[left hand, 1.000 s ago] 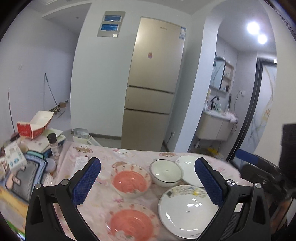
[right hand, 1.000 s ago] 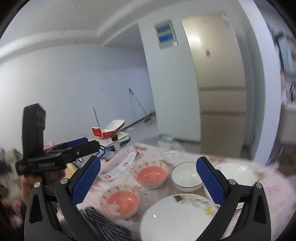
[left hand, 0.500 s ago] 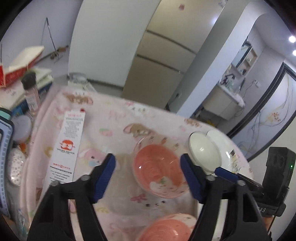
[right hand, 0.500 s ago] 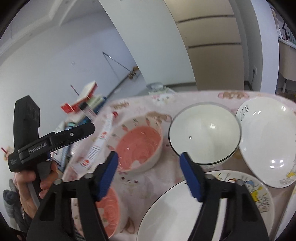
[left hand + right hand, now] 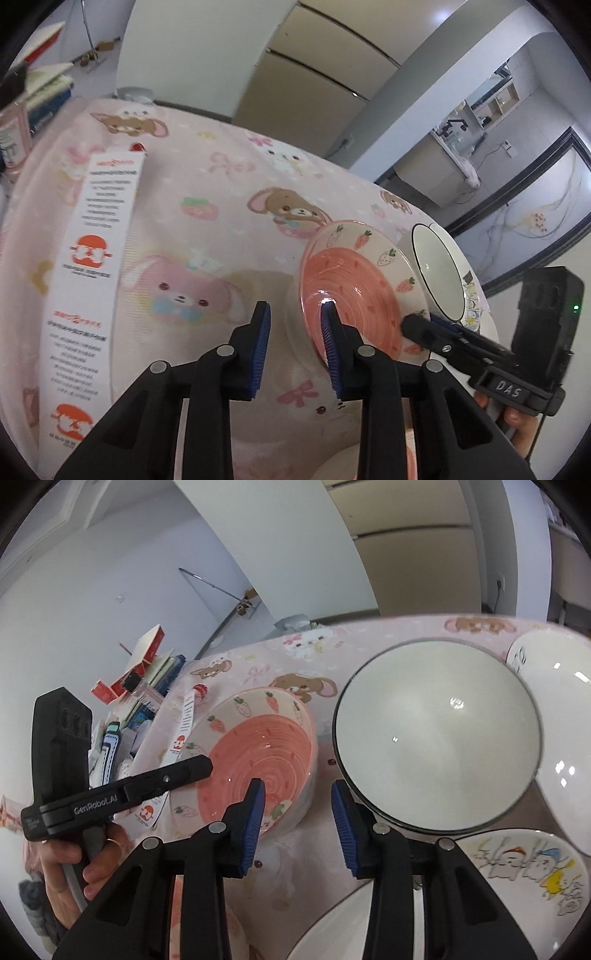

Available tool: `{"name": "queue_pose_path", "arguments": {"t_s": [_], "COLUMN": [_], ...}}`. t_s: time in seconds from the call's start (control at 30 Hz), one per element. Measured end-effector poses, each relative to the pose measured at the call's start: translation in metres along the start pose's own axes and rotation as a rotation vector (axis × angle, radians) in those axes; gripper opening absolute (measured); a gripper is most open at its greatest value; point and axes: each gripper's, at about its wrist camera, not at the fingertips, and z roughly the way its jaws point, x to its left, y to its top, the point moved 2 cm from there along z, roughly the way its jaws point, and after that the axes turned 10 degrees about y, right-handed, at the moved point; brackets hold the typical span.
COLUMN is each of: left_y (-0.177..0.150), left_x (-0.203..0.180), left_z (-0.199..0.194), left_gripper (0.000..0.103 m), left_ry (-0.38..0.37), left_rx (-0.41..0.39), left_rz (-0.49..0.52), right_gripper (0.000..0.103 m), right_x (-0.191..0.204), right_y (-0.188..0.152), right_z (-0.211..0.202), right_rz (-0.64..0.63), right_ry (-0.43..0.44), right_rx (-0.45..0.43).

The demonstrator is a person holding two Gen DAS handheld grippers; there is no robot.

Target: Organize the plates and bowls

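Left gripper (image 5: 295, 314): jaws half closed around the left rim of the pink bowl (image 5: 354, 291), not yet pressing.
Right gripper (image 5: 297, 794): jaws apart around the same bowl's right rim.
Pink bowl: on the tablecloth (image 5: 207, 192), beside the white bowl (image 5: 436, 738).
Plate (image 5: 524, 864): near the white bowl.

The bowl (image 5: 258, 760) is pink inside with strawberries and carrots on it. The other bowl (image 5: 437, 738) is white with a dark rim. The tablecloth (image 5: 207, 206) is pink with bunnies.

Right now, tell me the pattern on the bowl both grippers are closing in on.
Pink spiral centre, cream rim with strawberries and carrots: the pink bowl, clearest in the right wrist view.
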Motion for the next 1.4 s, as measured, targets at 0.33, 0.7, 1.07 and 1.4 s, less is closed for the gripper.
{"name": "queue_pose_path", "arguments": {"t_s": [0.33,0.7,1.07,1.4], "left_y": [-0.007,-0.006,-0.050,-0.121], "left_x": [-0.008,-0.021,-0.078,-0.093], "left_z": [-0.003,-0.042,-0.130,-0.169], "left_gripper": [0.025,0.006,0.007,0.007], "left_ry": [-0.032,0.070,0.149,0.186], "left_rx": [-0.057,-0.222,-0.403,-0.519], "left_rz": [0.045,0.055,0.109,0.063], "right_gripper": [0.042,0.022,0.013,0.012], "right_x": [0.006,0.021,0.049,0.055], "right_y": [-0.003,0.006,-0.002,-0.045], "right_z": [0.020,-0.014,-0.082,-0.112], "right_rz": [-0.044,-0.117,-0.186,-0.174], "right_ry": [0.021,0.083,0.158,0.272], "right_rx": [0.043,-0.097,-0.223,-0.171]}}
